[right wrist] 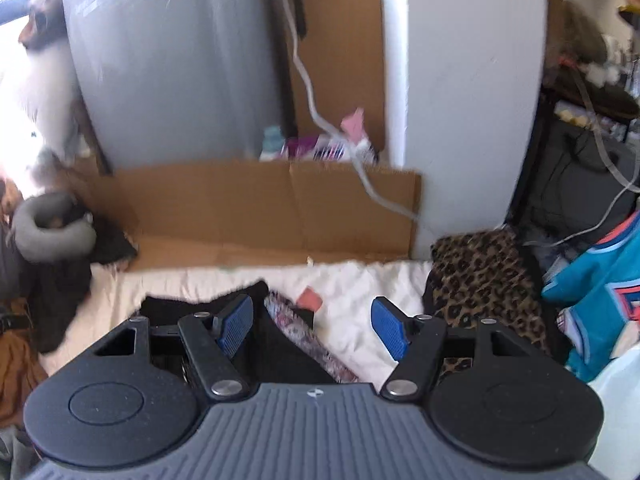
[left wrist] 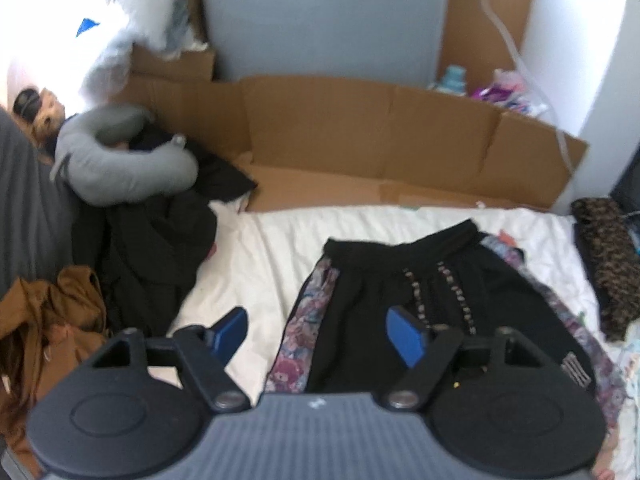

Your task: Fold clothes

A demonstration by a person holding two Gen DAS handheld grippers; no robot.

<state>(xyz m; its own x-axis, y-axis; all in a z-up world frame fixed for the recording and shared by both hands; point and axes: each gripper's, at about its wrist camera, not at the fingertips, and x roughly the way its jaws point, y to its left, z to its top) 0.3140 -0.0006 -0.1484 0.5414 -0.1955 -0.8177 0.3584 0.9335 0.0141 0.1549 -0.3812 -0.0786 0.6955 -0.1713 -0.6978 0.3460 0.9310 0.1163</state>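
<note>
Both grippers open, nothing held. Black shorts [left wrist: 432, 300] lie flat on bed [left wrist: 248, 264], just ahead of left gripper [left wrist: 320, 340], ahead-left of right gripper [right wrist: 314, 330]. I'd pinch waistband corners w/ both, lift evenly, fold side-to-side, keep floral stripes aligned.

A flattened brown cardboard sheet [left wrist: 360, 128] is propped along the far edge of the bed, below a large grey panel [left wrist: 320, 16] that is leaned against the wall. A white cable [right wrist: 340, 136] is draped down over the cardboard. A grey U-shaped neck pillow [left wrist: 120, 168] is seen at the left end of the cardboard, and a small figure with a dark cap [left wrist: 38, 114] is placed just beside it. The bed is covered with a rumpled white sheet [left wrist: 256, 256]. Behind the cardboard, a cluster of small pink, purple and pale blue items [right wrist: 316, 144] is gathered, too blurred to be told apart. A white wall corner [right wrist: 460, 80] is set to the right of the cardboard.
</note>
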